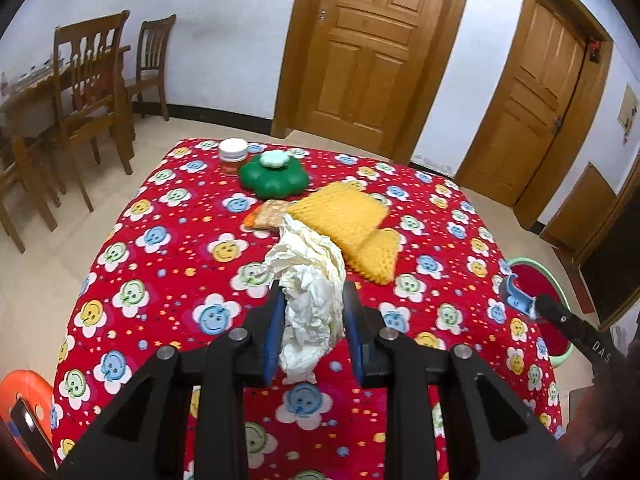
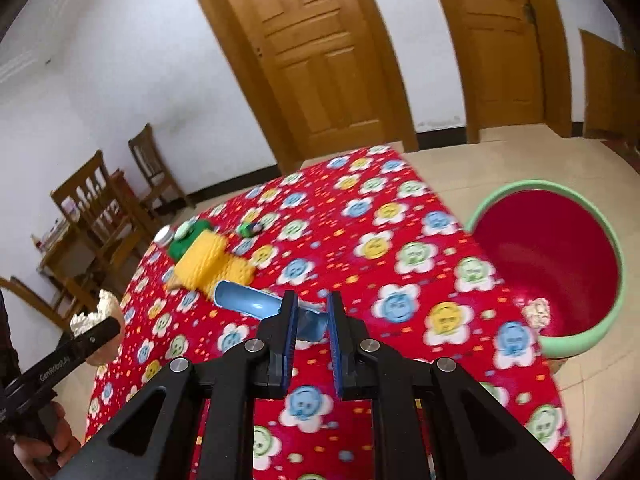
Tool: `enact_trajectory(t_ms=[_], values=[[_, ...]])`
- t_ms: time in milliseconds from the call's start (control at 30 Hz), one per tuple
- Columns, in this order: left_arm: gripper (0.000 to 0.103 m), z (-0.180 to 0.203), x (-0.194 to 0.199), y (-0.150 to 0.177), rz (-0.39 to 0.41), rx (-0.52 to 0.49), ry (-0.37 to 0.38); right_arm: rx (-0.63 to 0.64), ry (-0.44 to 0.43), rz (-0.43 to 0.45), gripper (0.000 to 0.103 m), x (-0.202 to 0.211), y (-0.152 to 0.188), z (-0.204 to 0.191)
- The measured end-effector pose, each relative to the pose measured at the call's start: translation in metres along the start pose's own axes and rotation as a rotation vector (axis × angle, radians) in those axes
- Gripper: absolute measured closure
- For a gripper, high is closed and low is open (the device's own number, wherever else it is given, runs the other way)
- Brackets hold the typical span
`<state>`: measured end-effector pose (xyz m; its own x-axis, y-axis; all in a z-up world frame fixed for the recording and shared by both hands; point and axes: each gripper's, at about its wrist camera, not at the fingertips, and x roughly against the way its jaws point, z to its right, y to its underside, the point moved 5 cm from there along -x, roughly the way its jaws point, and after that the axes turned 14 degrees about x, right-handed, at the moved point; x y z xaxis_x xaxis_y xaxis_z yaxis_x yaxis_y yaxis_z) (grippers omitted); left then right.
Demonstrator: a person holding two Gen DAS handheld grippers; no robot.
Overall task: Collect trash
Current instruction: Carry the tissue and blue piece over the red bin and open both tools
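Step in hand: carrying two pieces of trash to the bin (image 2: pixel 560 264), which stands on the floor just beside the surface (image 1: pixel 168 248), at its right edge. One scrap already lies in the bin.

My left tongs (image 1: pixel 312 300) are clamped on crumpled paper (image 1: pixel 308 280), well away from the bin. My right tongs (image 2: pixel 312 308), nearly closed, grip a blue plastic piece (image 2: pixel 248 300), nearer the bin.

Next move, in my judgement: bring each load over the bin, then release.
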<state>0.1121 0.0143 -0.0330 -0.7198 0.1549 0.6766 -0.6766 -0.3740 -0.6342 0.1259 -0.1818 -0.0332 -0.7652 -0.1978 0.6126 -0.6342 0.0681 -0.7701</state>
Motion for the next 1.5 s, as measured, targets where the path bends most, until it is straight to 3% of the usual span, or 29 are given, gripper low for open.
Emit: enact_trajectory(t_ms=[333,800,1067,1500], values=[[0.076,0.055,-0.009,0.011,-0.048,-0.074,0.068,-0.104,0.089,0.056,0.088,0.031,0.003,0.066],[0.076,0.173,-0.05,0.043,-0.178,-0.219,0.233,-0.268,0.249,0.057,0.088,0.042,0.024,0.176],[0.076,0.225,-0.078,0.065,-0.259,-0.279,0.283,-0.282,0.283,0.039,0.086,0.029,0.031,0.212],[0.076,0.28,-0.098,0.096,-0.31,-0.384,0.345,-0.311,0.268,0.029,0.079,0.019,0.042,0.241]])
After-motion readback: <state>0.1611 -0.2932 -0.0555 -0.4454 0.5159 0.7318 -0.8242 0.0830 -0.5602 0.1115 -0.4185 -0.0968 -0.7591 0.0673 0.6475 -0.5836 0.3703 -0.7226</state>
